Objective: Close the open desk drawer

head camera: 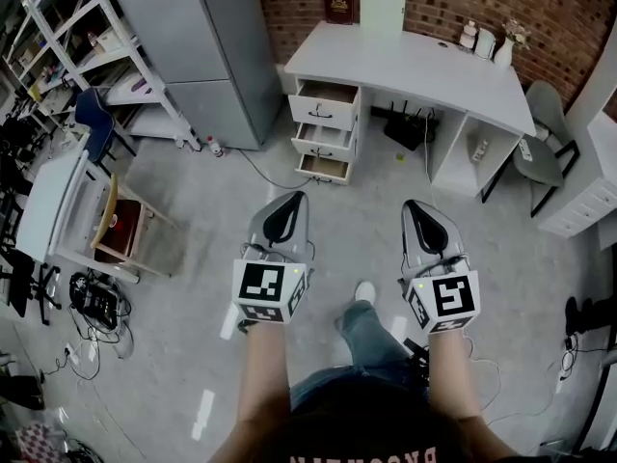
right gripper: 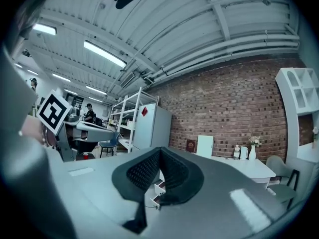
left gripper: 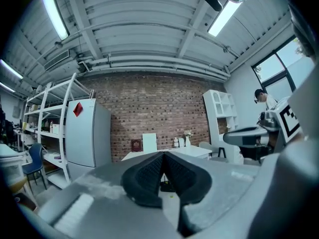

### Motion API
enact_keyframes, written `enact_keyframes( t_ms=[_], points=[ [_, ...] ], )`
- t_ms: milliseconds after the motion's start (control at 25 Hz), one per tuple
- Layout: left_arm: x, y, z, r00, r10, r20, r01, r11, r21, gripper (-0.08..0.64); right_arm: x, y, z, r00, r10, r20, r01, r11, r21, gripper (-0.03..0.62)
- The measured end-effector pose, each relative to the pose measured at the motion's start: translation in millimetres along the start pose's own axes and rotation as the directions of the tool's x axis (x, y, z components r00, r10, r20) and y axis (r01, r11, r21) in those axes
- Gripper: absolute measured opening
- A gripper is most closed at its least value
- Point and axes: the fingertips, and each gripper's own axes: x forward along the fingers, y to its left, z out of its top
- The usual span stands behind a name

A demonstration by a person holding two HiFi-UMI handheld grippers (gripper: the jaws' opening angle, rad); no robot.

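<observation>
A white desk [head camera: 415, 66] stands against the brick wall, well ahead of me. Its drawer stack is at the desk's left end. The top drawer [head camera: 325, 99] is pulled out and shows a brown inside; the two drawers [head camera: 323, 152] below it also stick out a little. My left gripper [head camera: 288, 201] and right gripper [head camera: 417, 208] are held level side by side above the floor, far short of the desk. Both are shut with nothing between the pads. In the left gripper view the left gripper [left gripper: 163, 157] has its pads together. The right gripper [right gripper: 159, 152] is likewise shut, with the drawers [right gripper: 158, 189] small below its tips.
A tall grey cabinet [head camera: 207, 46] stands left of the desk, with white shelving [head camera: 87, 37] and a blue chair [head camera: 96, 123] further left. A wooden chair [head camera: 120, 225] is at my left. A grey chair [head camera: 545, 138] and white unit [head camera: 588, 186] stand right. Cables [head camera: 260, 167] run over the floor.
</observation>
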Motion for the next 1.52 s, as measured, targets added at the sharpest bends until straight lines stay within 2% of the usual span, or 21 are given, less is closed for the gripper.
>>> enact_keyframes(
  t_ms=[120,400,600,1000,1200,1520],
  points=[
    [39.5,15.0,-3.3,0.999,0.014,-0.029,-0.014,1.0,-0.009,-0.002,34.0,-19.0,-3.2,1.0,0.012,-0.018,-0.012,1.0,-0.004,-0.003],
    [136.8,42.5,1.2,0.999,0.017,-0.037,-0.019,0.998,-0.061,-0.002,110.3,-75.3,-12.0,0.999,0.031,-0.044,-0.031,0.999,-0.008,-0.003],
    [197.0,53.5,2.5,0.998,0.021,-0.054,-0.024,0.998,-0.05,-0.002,163.8,-115.4,-16.6,0.997,0.053,-0.049,-0.053,0.999,-0.002,-0.003],
    [257.5,74.0,-15.3,0.992,0.044,-0.12,-0.05,0.998,-0.048,-0.002,227.4,-148.1,-39.5,0.991,0.115,-0.074,-0.113,0.993,0.03,-0.003],
    [285.2,84.4,-26.2,0.989,0.025,-0.146,-0.03,0.999,-0.034,-0.002,254.1,-163.0,-53.1,0.989,0.116,-0.095,-0.113,0.993,0.037,-0.003],
    [347.3,124.2,-43.1,0.989,-0.002,-0.151,-0.007,0.999,-0.054,-0.002,319.0,-178.0,-70.1,0.983,0.122,-0.133,-0.121,0.992,0.021,-0.003]
  ],
)
